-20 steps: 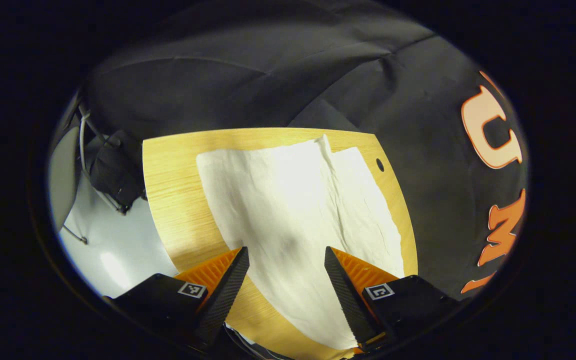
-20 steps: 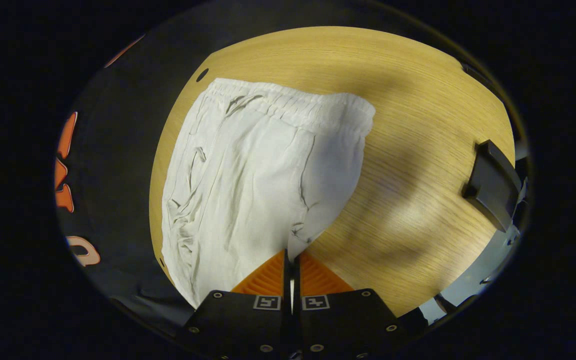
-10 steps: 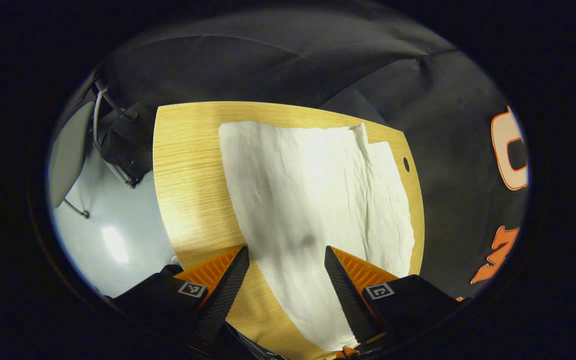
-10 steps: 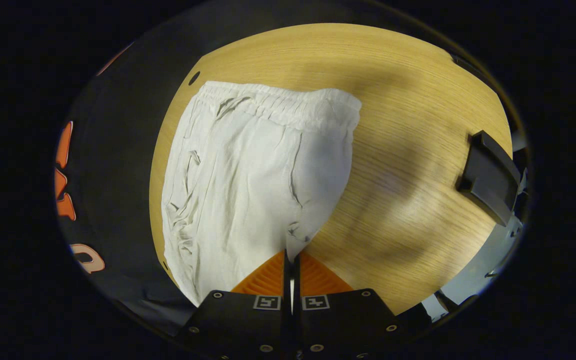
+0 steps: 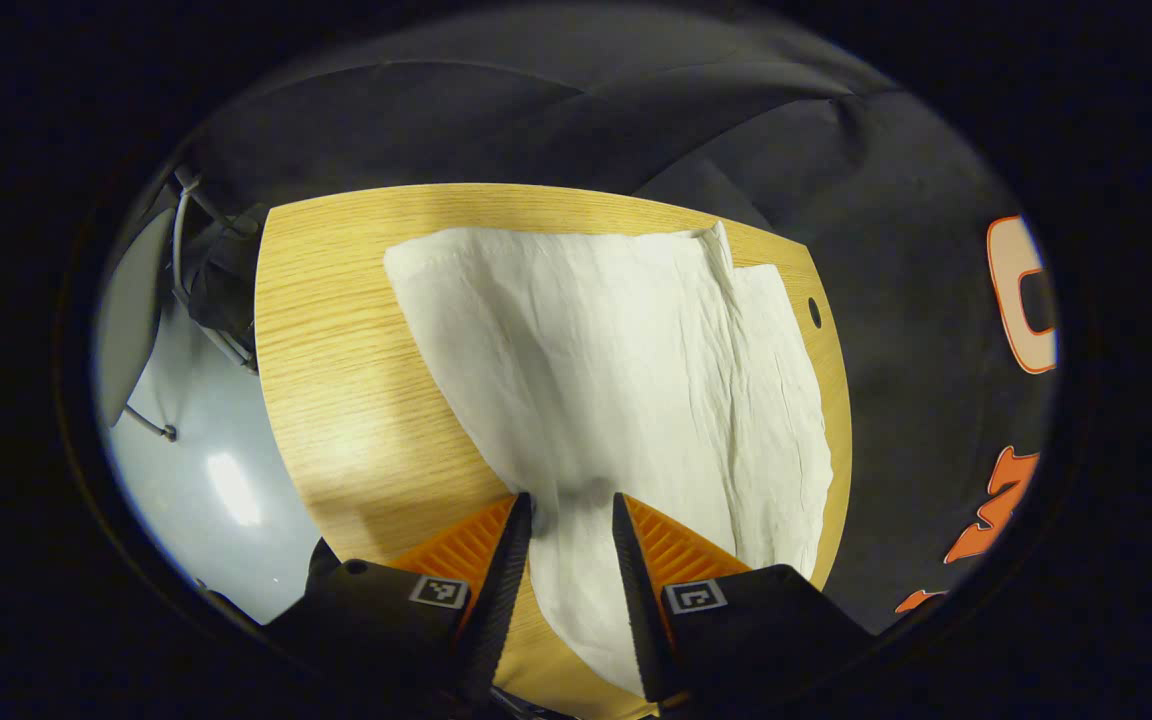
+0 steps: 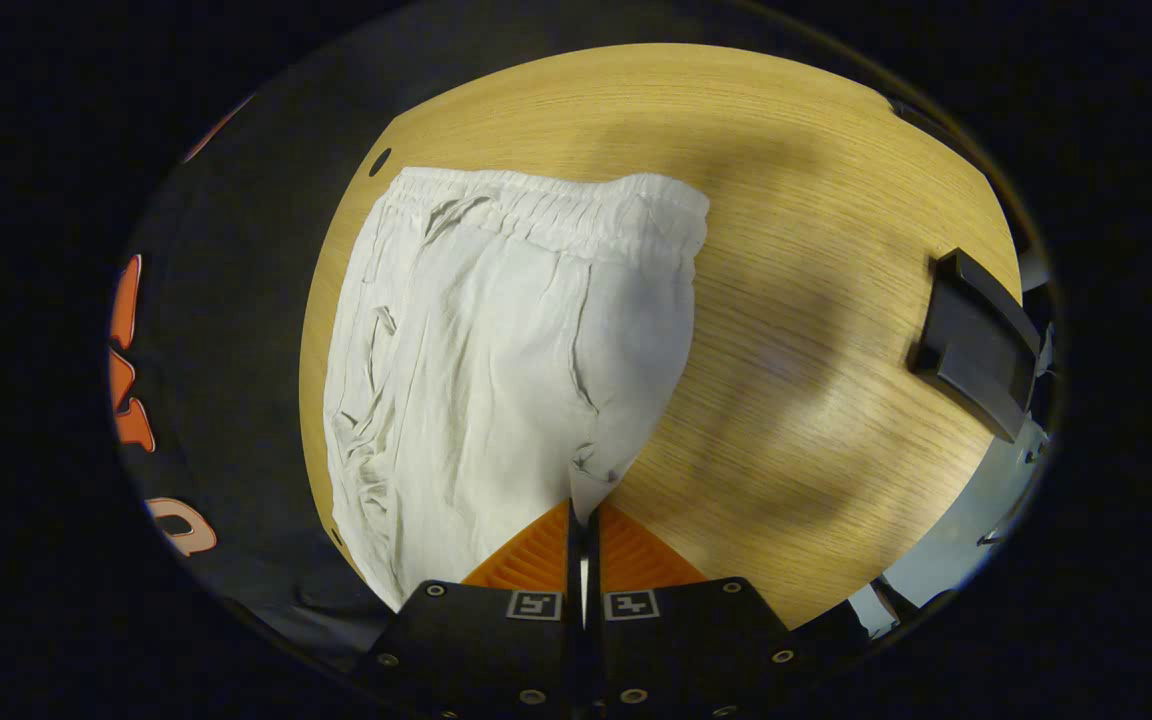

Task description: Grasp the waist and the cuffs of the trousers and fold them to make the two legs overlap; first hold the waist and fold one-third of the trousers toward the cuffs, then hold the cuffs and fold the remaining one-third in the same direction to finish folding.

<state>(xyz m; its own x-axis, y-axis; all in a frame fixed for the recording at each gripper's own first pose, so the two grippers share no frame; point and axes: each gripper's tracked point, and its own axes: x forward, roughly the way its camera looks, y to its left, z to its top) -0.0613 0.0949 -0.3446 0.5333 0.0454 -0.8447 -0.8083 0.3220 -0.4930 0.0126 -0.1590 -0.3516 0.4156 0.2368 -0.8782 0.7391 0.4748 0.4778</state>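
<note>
Left hand-held gripper [image 5: 567, 505] fingers narrowed around trousers [image 5: 626, 370], gap remains; right hand-held gripper [image 6: 582, 512] stays clamped on trousers

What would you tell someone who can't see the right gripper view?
The right tool is pinched shut on the edge of white trousers spread on a wooden table. Their gathered waistband lies at the far end, and a black block sits at the table's right edge.

Wood table [image 6: 816, 300] w/ black block [image 6: 976, 345] at edge; grey floor [image 5: 186, 450].
</note>
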